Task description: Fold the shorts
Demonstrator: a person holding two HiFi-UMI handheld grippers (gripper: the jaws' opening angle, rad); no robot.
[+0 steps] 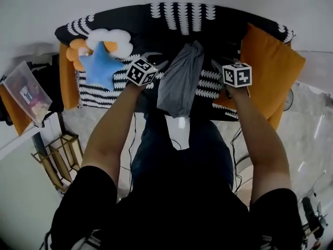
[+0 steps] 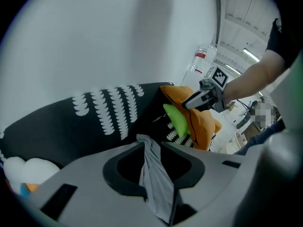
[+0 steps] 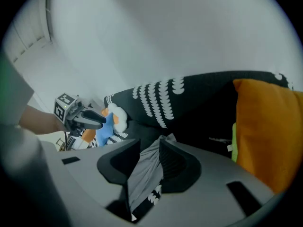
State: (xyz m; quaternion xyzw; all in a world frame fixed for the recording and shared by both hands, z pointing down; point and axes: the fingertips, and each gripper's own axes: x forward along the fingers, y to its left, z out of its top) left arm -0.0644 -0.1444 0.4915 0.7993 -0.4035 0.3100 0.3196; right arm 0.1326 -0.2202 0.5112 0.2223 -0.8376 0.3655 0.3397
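Centre frame, left gripper point(image 2: 150, 143) and right gripper point(image 3: 150, 145) both clamp the grey shorts point(image 1: 181, 82) (bunched, drooping) over the sofa point(image 1: 171, 15).

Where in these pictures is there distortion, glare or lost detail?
Head view: strong fisheye bends the sofa; the person's dark clothes lose detail. Left gripper view: black round border; ceiling lights glare at upper right; the shorts between the jaws look sharp. Right gripper view: same black border; the orange cushion is clear.
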